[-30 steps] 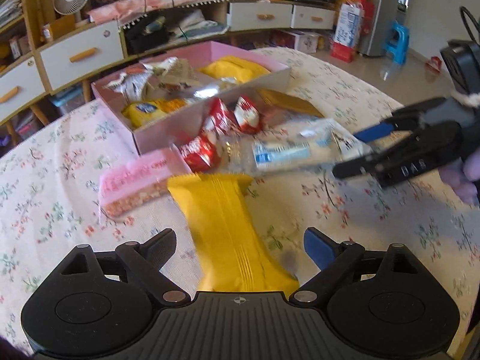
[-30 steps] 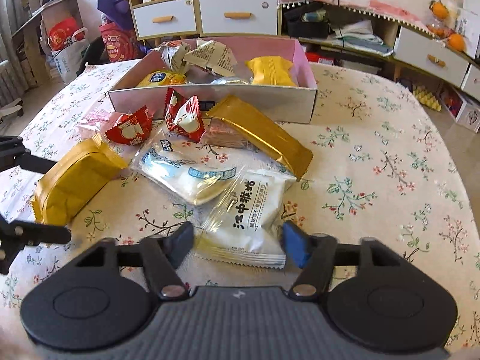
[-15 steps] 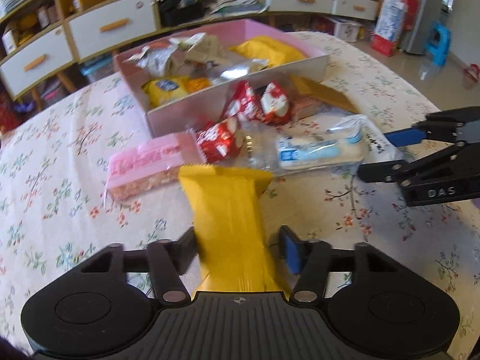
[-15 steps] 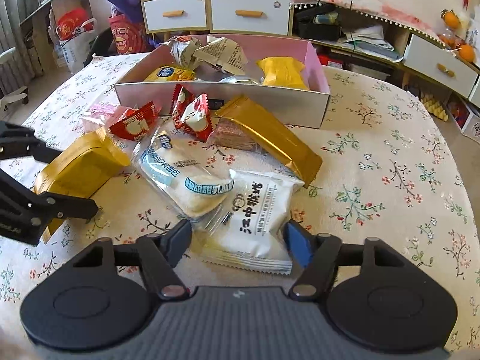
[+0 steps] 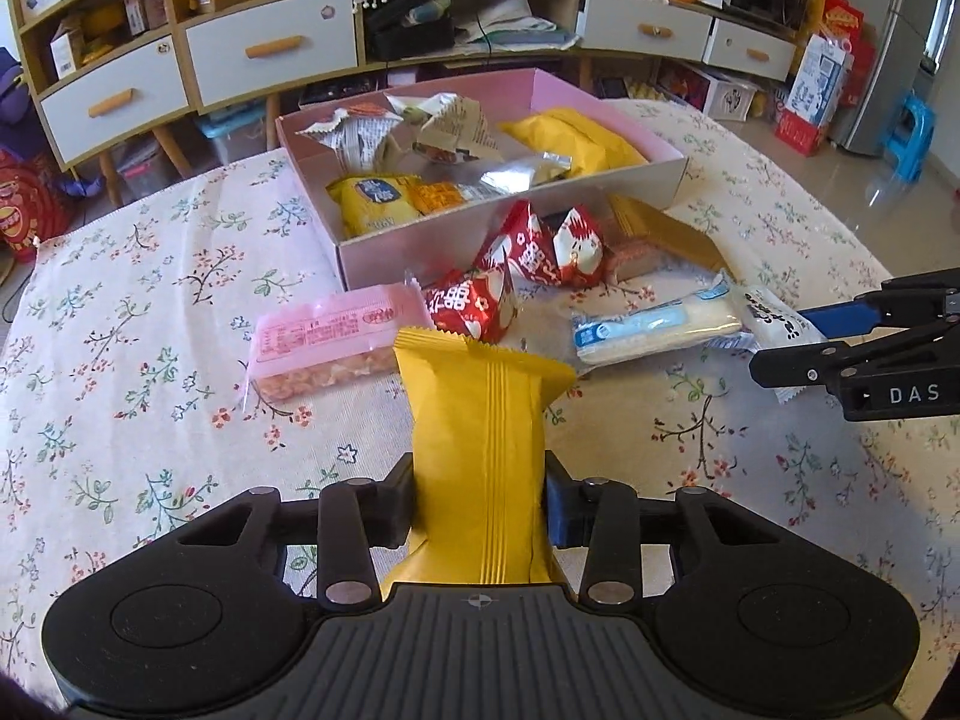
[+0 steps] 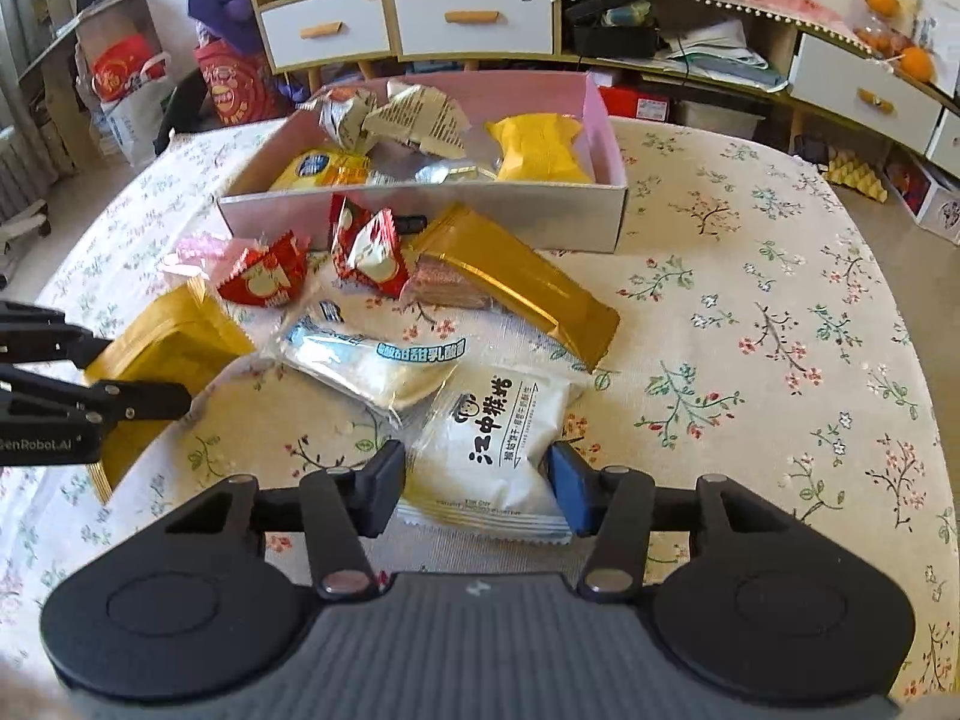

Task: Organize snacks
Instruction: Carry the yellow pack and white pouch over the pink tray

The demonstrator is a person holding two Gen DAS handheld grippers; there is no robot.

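Tongs down-tilted, pinching yellow packet.

My left cam rides on left gripper, looks forward-down over table toward pink box, close range. My right cam rides on right gripper, same downward tilt, faces box from right side. Both views share box, snack pile, drawers behind. Each cam catches other gripper at frame edge.
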